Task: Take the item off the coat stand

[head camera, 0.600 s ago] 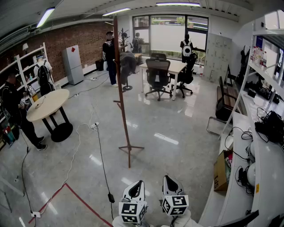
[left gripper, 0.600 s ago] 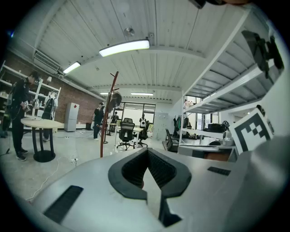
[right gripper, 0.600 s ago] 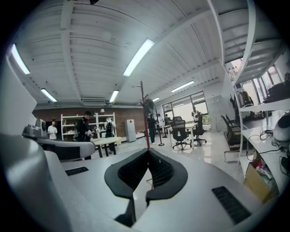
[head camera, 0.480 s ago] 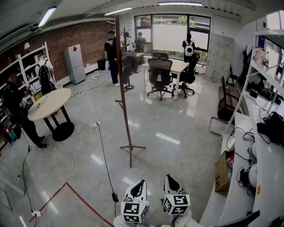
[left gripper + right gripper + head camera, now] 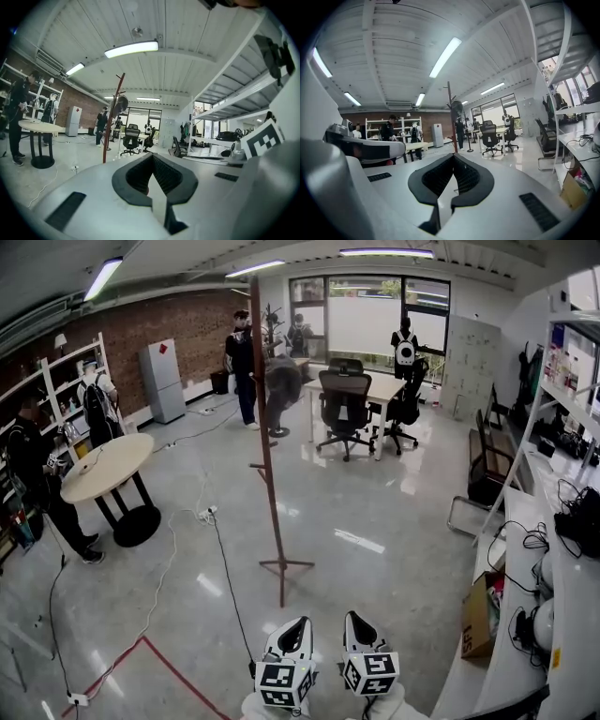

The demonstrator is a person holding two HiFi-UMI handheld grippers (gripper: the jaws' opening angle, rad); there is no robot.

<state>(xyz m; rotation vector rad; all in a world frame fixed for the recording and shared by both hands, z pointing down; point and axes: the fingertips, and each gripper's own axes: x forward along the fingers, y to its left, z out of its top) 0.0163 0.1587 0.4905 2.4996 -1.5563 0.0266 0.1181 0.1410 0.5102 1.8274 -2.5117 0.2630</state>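
the dark grey garment point(image 5: 282, 381) shows against the upper part of the tall brown coat stand point(image 5: 272, 484), on the shiny floor point(image 5: 375, 512) well ahead of us; we cannot tell whether it hangs on this pole or on a thin stand behind it. a black cable point(image 5: 225, 577) runs along the floor past the stand's feet. low and close to us, our left gripper point(image 5: 296, 626) and right gripper point(image 5: 354, 620) sit side by side, both clenched with nothing between the jaws, far from the stand. a round table point(image 5: 103, 465) stands off to the left.
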